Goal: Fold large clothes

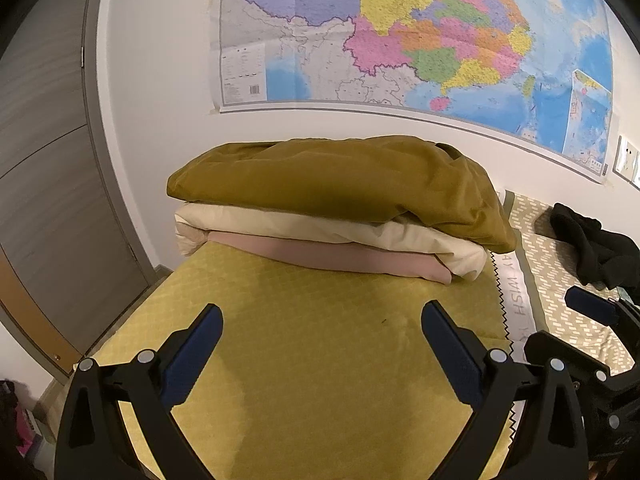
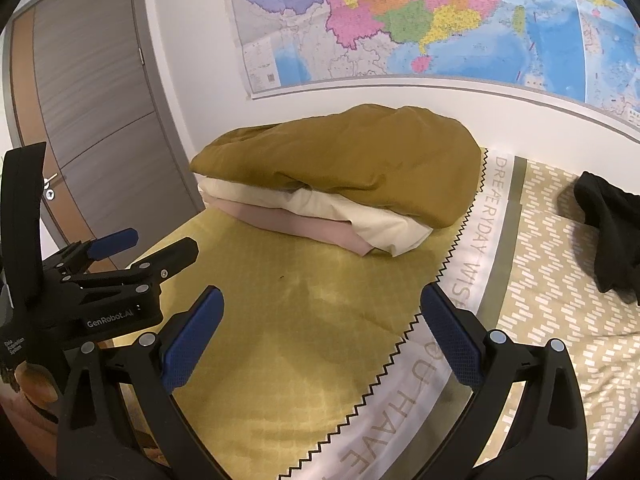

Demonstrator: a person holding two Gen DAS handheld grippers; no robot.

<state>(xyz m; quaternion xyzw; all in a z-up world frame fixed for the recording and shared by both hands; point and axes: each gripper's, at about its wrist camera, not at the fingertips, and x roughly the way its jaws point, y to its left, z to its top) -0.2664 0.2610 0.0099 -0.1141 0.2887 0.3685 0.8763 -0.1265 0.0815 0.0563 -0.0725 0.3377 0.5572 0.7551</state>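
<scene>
A stack of folded clothes lies at the far end of the bed: an olive-brown garment [image 1: 340,184] [image 2: 344,160] on top, a cream one [image 1: 320,232] [image 2: 360,216] under it, a pink one [image 1: 340,258] [image 2: 296,226] at the bottom. A crumpled black garment [image 1: 592,248] [image 2: 612,220] lies unfolded at the right. My left gripper [image 1: 322,316] is open and empty over the yellow bedspread [image 1: 300,340], short of the stack. My right gripper [image 2: 322,300] is open and empty beside it. The left gripper also shows in the right wrist view [image 2: 148,244].
The bed has a yellow part [image 2: 280,320], a white strip with lettering [image 2: 476,240] and a beige patterned part [image 2: 552,300]. A map [image 1: 400,32] hangs on the white wall behind. A grey door [image 1: 44,160] stands at the left.
</scene>
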